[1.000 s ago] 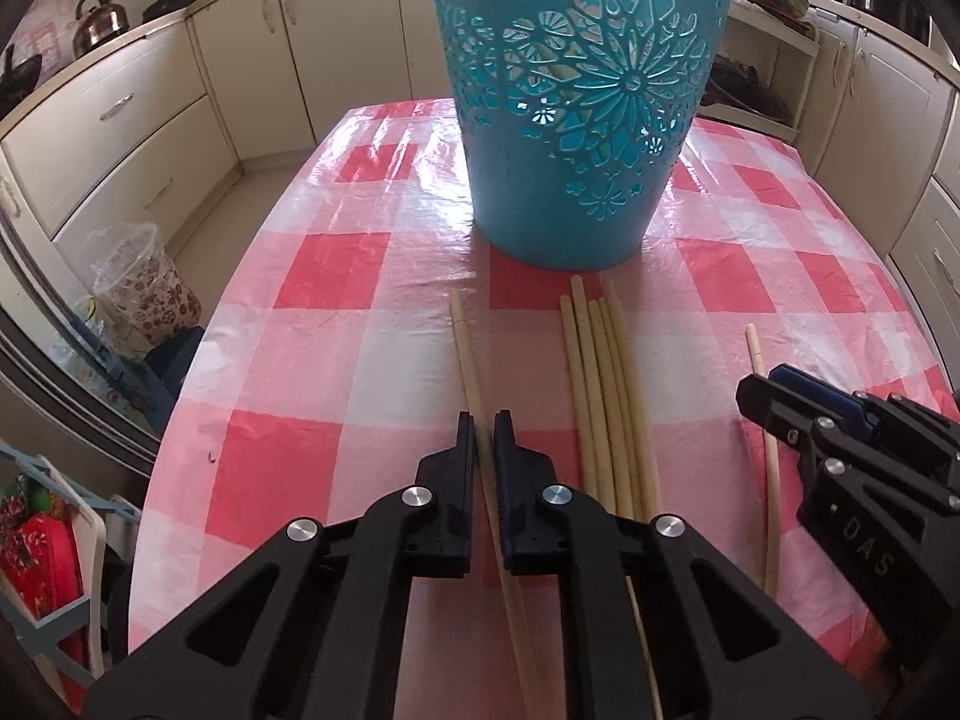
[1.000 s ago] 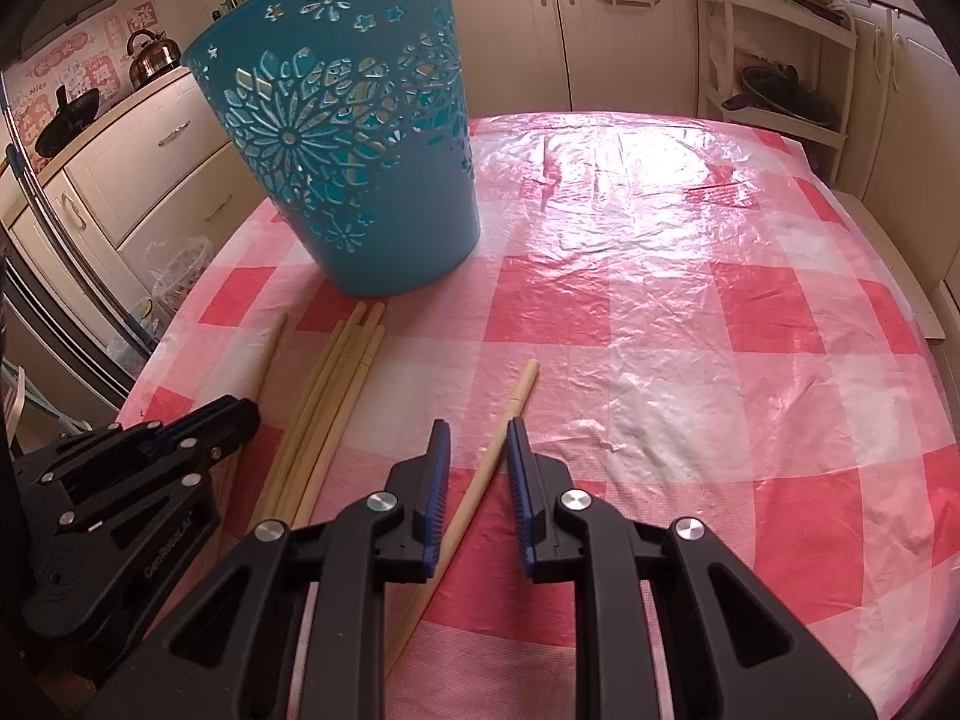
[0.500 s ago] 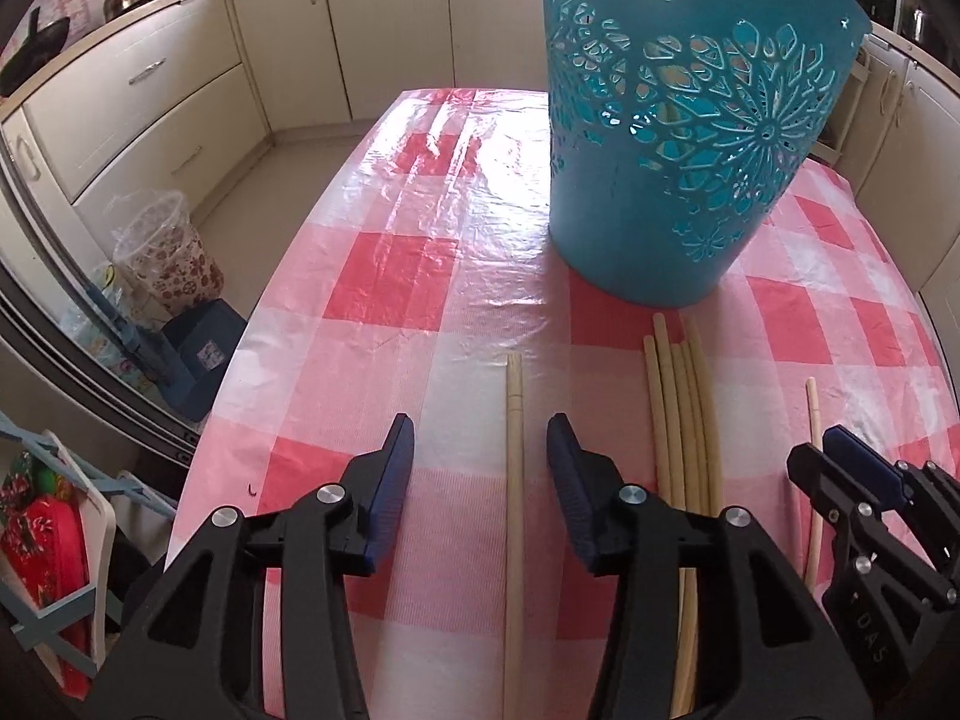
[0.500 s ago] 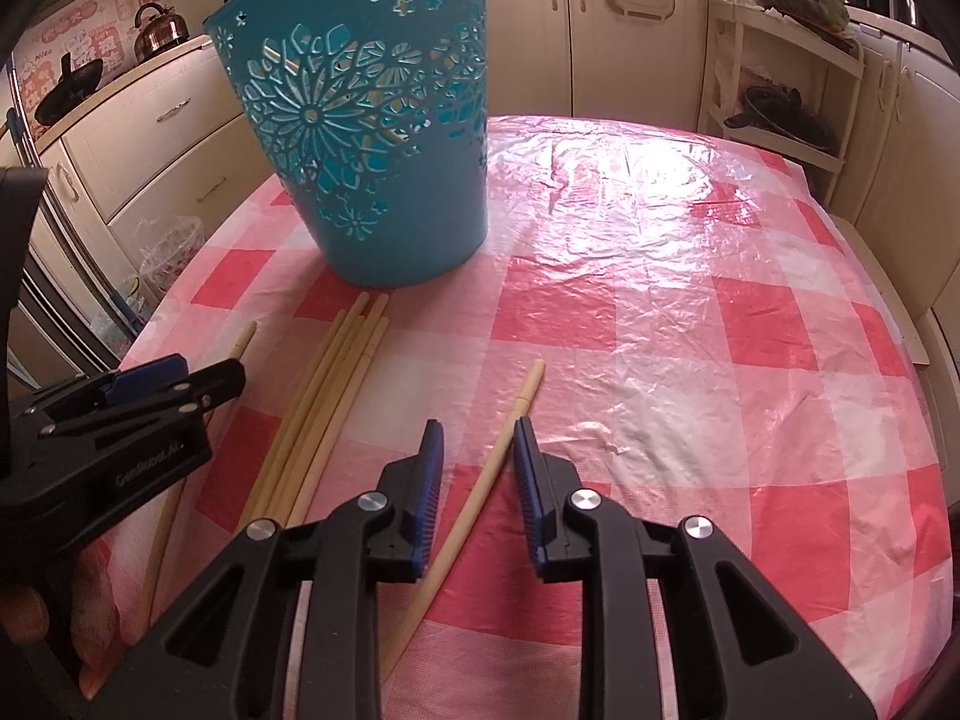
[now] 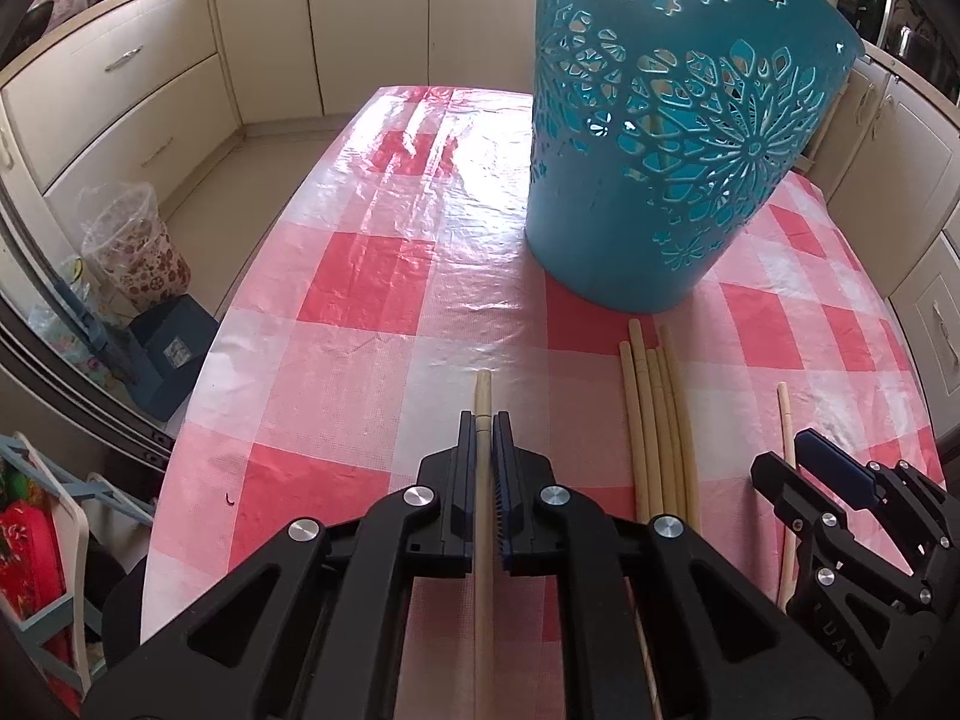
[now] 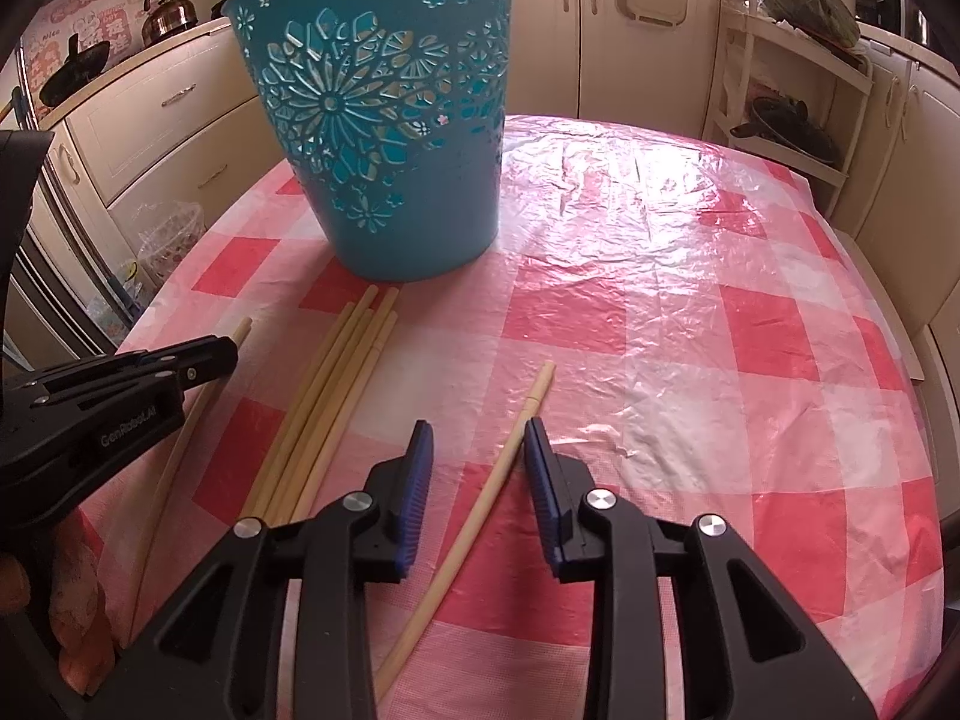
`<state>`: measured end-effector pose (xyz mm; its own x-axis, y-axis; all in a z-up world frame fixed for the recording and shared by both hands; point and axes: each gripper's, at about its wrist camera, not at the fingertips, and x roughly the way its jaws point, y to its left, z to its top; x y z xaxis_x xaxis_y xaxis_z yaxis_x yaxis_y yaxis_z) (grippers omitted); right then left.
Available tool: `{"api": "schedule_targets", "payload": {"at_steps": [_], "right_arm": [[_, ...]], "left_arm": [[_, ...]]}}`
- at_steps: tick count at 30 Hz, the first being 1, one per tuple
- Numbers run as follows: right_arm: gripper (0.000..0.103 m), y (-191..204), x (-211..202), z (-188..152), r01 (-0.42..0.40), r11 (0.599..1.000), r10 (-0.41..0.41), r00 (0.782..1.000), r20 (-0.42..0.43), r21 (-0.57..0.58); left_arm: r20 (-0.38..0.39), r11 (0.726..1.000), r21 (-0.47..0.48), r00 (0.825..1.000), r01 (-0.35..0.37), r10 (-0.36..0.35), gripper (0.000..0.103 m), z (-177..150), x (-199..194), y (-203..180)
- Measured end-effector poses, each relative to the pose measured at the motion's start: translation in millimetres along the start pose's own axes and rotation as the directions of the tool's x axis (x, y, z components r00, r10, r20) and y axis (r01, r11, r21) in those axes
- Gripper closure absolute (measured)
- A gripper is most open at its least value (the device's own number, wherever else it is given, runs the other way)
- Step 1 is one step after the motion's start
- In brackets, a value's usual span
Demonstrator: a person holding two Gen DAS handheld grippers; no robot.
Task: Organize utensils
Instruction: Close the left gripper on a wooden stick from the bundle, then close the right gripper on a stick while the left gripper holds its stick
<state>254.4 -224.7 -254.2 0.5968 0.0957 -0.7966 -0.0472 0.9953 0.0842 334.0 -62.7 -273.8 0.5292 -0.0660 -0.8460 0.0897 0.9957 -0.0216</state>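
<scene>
Left claw (image 5: 483,420): the jaws stand nearly together, clamped on a single chopstick (image 5: 482,396) that runs lengthwise between the ribbed pads. The tip of this chopstick projects just beyond the fingertips, and its shaft passes back under the claw body. In the right wrist view the same claw (image 6: 231,354) appears side-on at the left edge, low over the counter (image 6: 690,312), with the chopstick tip protruding past it.

Right claw (image 6: 478,438): the jaws stand apart with a moderate gap. A second chopstick (image 6: 498,468) lies flat on the counter inside this gap, slanted, close to the right pad; contact with that pad cannot be determined. The left pad is clear of it.

Remaining items: a bundle of chopsticks (image 6: 324,408) lies on the counter between the two claws, its far ends just in front of the blue basket (image 6: 384,120). The basket stands upright on the red-and-white checked covering, beyond all the chopsticks. Through the cut-out flower pattern in the left wrist view, a pale stick shape is visible inside the basket (image 5: 678,138).
</scene>
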Motion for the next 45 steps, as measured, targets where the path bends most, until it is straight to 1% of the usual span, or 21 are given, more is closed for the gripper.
{"api": "schedule_targets", "payload": {"at_steps": [1, 2, 4, 5, 6, 8, 10, 12, 13, 14, 16, 19, 21, 26, 30, 32, 37, 41, 45], "right_arm": [[0.073, 0.8, 0.3, -0.2, 0.008, 1.000, -0.008, 1.000, 0.001, -0.003], [0.077, 2.1, 0.3, -0.6, 0.025, 1.000, -0.025, 1.000, 0.002, -0.007], [0.081, 3.1, 0.4, -0.8, 0.036, 0.999, -0.036, 0.999, 0.001, -0.014], [0.085, 3.0, 0.5, -0.5, 0.033, 0.999, -0.033, 0.999, 0.000, -0.019], [0.090, 3.1, 0.5, -0.2, 0.031, 0.999, -0.031, 1.000, -0.002, -0.023], [0.094, 1.9, 0.6, 1.1, 0.021, 1.000, -0.022, 1.000, -0.007, -0.020], [0.094, -0.4, 0.3, 1.2, 0.010, 1.000, -0.010, 1.000, -0.007, -0.010], [0.094, -0.9, 0.0, 1.7, 0.008, 1.000, -0.008, 1.000, -0.011, -0.008], [0.094, -0.7, 0.2, 2.6, 0.010, 1.000, -0.011, 1.000, -0.018, -0.006], [0.094, 0.2, 0.5, 3.8, 0.016, 1.000, -0.016, 1.000, -0.026, -0.007], [0.094, 2.6, 0.6, 5.2, 0.025, 1.000, -0.026, 0.999, -0.039, -0.013], [0.095, 0.0, 0.1, 5.2, 0.006, 1.000, -0.005, 0.999, -0.041, 0.003], [0.097, -2.3, -0.7, 4.5, 0.000, 1.000, 0.000, 0.999, -0.037, 0.006], [0.097, -5.9, -1.9, 3.2, -0.018, 0.999, 0.020, 0.999, -0.042, 0.026], [0.097, -9.4, -4.5, 3.6, -0.007, 0.999, 0.008, 1.000, -0.025, 0.043], [0.097, -10.5, -2.3, 2.6, -0.009, 0.999, 0.010, 0.999, -0.032, 0.045], [0.097, -7.3, -0.9, 4.1, 0.008, 1.000, -0.007, 0.999, -0.043, 0.015], [0.097, -10.3, -1.6, 3.1, -0.014, 0.999, 0.015, 0.999, -0.035, 0.030], [0.097, -14.0, -3.7, -1.5, -0.029, 0.998, 0.029, 1.000, -0.004, 0.052]], "left_arm": [[-0.005, 1.000, 0.012, 1.000, -0.003, 0.003, 0.094, 1.2, 0.5, -1.7], [-0.009, 1.000, 0.028, 1.000, -0.012, 0.012, 0.094, 1.8, 0.9, -4.2], [-0.009, 0.999, 0.040, 1.000, -0.010, 0.010, 0.095, 1.8, 0.9, -4.7], [-0.010, 1.000, 0.031, 1.000, 0.004, -0.004, 0.098, 1.1, 0.4, -2.5], [-0.008, 1.000, 0.021, 1.000, 0.010, -0.010, 0.098, 0.3, -0.7, 0.1], [0.012, 1.000, -0.006, 1.000, 0.026, -0.026, 0.098, -1.8, -5.5, 7.1], [0.036, 0.999, -0.034, 0.999, 0.036, -0.035, 0.098, -3.7, -11.3, 14.9], [0.026, 0.998, -0.049, 0.999, 0.040, -0.039, 0.098, -5.1, -9.9, 20.8], [0.007, 0.998, -0.053, 0.999, 0.036, -0.035, 0.098, -5.7, -5.5, 22.8], [0.014, 0.998, -0.057, 0.999, 0.039, -0.038, 0.097, -6.9, -5.2, 23.9], [0.012, 0.998, -0.055, 0.999, 0.030, -0.030, 0.097, -6.7, -4.6, 23.6], [0.010, 0.999, -0.046, 1.000, 0.018, -0.018, 0.097, -5.8, -4.2, 21.1], [0.014, 0.999, -0.046, 1.000, 0.023, -0.022, 0.097, -6.6, -4.4, 22.0], [0.027, 0.998, -0.053, 0.999, 0.030, -0.029, 0.098, -8.5, -6.1, 23.2], [0.029, 0.998, -0.058, 0.999, 0.039, -0.037, 0.098, -8.8, -6.1, 25.3], [0.028, 0.998, -0.059, 0.999, 0.039, -0.037, 0.098, -9.1, -6.1, 25.9], [0.030, 0.998, -0.057, 0.999, 0.036, -0.035, 0.098, -9.5, -6.4, 26.7], [0.031, 0.998, -0.057, 0.999, 0.037, -0.035, 0.098, -9.2, -6.4, 26.5], [0.042, 0.996, -0.070, 0.997, 0.060, -0.057, 0.098, -10.1, -6.9, 29.5]]}}
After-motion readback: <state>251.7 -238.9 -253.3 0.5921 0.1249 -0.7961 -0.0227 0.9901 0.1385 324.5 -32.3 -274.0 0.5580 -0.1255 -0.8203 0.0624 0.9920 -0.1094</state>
